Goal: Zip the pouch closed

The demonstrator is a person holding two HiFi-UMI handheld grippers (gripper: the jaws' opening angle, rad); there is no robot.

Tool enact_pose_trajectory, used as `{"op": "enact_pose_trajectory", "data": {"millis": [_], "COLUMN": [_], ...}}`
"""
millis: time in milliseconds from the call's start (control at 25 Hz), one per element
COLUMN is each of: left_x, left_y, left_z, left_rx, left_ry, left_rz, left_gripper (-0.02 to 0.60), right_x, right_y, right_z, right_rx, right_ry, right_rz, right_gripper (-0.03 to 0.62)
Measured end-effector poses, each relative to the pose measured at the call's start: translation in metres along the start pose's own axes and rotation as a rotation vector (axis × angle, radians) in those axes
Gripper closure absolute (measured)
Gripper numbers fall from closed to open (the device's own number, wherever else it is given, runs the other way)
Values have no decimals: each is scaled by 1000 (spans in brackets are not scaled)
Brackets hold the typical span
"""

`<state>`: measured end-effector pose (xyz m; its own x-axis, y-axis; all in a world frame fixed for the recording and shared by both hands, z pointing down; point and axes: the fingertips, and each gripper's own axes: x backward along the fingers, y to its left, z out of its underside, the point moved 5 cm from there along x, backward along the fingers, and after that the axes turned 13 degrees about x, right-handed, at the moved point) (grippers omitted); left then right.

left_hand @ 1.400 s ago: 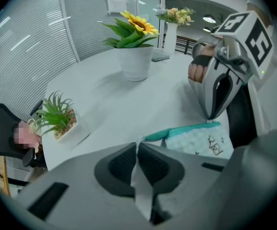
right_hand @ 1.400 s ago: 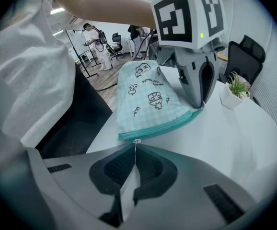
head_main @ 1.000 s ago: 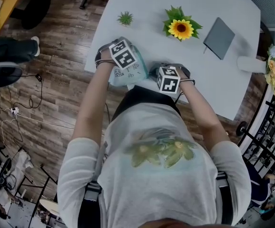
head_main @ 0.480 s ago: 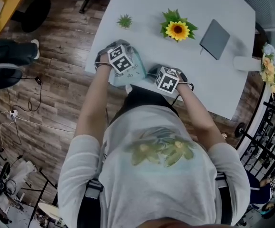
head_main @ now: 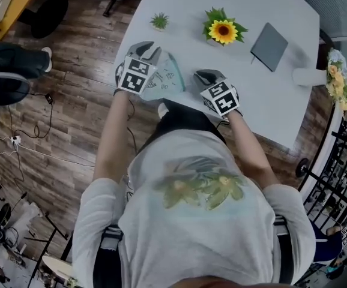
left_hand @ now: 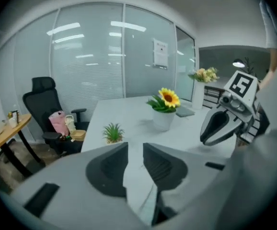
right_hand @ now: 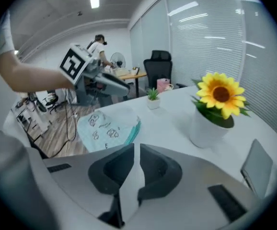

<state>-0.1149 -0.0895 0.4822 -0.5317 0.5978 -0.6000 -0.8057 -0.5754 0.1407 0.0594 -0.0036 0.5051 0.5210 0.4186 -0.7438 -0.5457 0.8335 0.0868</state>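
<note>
On the white table [head_main: 281,101], close to its near edge: a pale teal pouch [head_main: 168,77], flat, printed with small dark drawings. Lies between the two grippers in the head view, gripped by neither. Zip state: not to be made out in any view.

Left gripper [head_main: 149,48] just beside the pouch's left edge, above the tabletop, pointing away from the person. Jaws a little apart, just now opening wider. Holds nothing, with only bare tabletop through the gap in the left gripper view.

Right gripper [head_main: 202,75] just beside the pouch's right side, likewise above the table. Jaws parted by no more than a thin slit, also just now opening. Holds nothing, again with only white tabletop behind the slit. In the right gripper view, the pouch ahead and to the left, with the left gripper above it.

Farther back on the table: a small green plant [head_main: 159,21], a sunflower [head_main: 223,32] in a white pot, a grey notebook [head_main: 269,45]. Beyond the table's edge, a wooden floor [head_main: 71,101]
</note>
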Motion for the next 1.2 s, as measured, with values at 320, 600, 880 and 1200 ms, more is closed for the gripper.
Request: {"op": "enact_pose_trajectory", "data": {"millis": [320, 600, 880, 1200], "left_x": [73, 95, 115, 119], "left_y": [-34, -69, -109, -140], "left_z": [-28, -36, -53, -58], "left_rx": [225, 235, 347, 359], "left_ry": [-205, -177, -217, -229], "left_rz": [-137, -161, -117, -155], "left_gripper": [502, 575, 577, 578], "right_x": [63, 85, 110, 127], "right_y": [-8, -15, -6, 3], "right_z": [-48, -68, -90, -97], "right_rx": [-182, -189, -115, -52], "right_ry": [-284, -390, -420, -459], "right_rz": [196, 194, 144, 91], "right_gripper": [563, 576, 579, 579]}}
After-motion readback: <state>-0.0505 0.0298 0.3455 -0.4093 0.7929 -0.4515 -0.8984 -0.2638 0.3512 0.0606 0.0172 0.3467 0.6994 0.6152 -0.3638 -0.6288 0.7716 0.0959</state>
